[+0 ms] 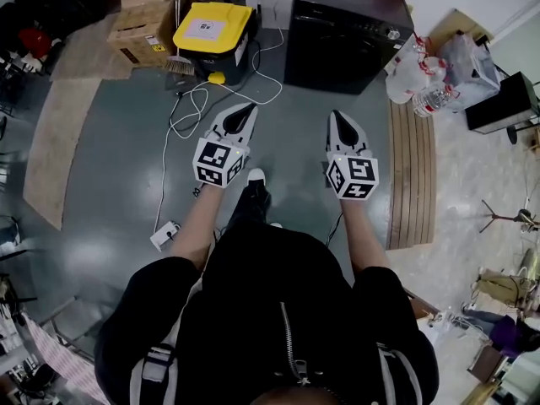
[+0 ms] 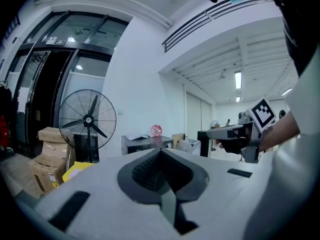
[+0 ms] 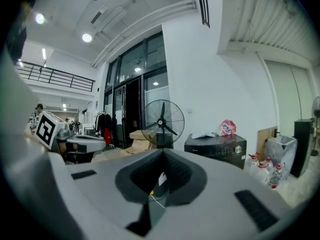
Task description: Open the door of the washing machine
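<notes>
The washing machine [image 1: 342, 40] is a black box standing on the floor ahead of me, its dark front facing me and the door closed. It also shows in the right gripper view as the washing machine [image 3: 217, 151], with a pink bag on top. My left gripper [image 1: 247, 108] and right gripper [image 1: 337, 115] are held side by side, roughly level, pointing toward it and well short of it. Both have their jaws together with nothing between them. From its own camera, the left gripper [image 2: 161, 151] shows its tips meeting; the right gripper [image 3: 162, 153] looks the same.
A yellow-lidded bin [image 1: 213, 28] and cardboard boxes [image 1: 143, 28] stand left of the machine. A white cable [image 1: 194, 108] runs over the floor to a power strip [image 1: 164, 234]. Bagged plastic bottles [image 1: 418, 78] and wooden planks [image 1: 411, 175] lie at the right. A floor fan [image 3: 162, 121] stands behind.
</notes>
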Motion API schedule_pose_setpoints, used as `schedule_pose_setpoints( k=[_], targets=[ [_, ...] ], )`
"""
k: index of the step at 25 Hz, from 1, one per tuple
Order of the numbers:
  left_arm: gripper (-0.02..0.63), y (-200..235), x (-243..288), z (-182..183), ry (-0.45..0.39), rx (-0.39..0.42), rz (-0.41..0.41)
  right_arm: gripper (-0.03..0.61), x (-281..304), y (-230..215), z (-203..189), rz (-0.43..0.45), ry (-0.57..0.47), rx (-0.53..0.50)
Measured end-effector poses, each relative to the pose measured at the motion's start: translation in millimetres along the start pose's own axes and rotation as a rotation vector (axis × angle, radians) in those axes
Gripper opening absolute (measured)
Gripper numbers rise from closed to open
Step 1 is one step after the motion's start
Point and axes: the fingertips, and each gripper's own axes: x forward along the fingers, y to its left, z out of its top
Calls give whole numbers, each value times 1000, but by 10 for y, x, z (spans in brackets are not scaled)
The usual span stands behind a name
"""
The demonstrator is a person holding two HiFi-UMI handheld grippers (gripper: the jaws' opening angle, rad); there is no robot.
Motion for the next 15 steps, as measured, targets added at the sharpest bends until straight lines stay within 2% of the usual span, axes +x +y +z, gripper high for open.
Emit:
schedule_pose_setpoints(
  k=[6,11,15],
  targets=[
    [2,629,538,16,0,-16,-27,3,815,-70,93,-12,21,-12],
    [2,1079,913,70,24,30,-97,3,1364,-123,235,-80,18,3],
    [2,1355,1206,104,26,13,-126,3,1666,-208,322,-118,17,16]
  ],
)
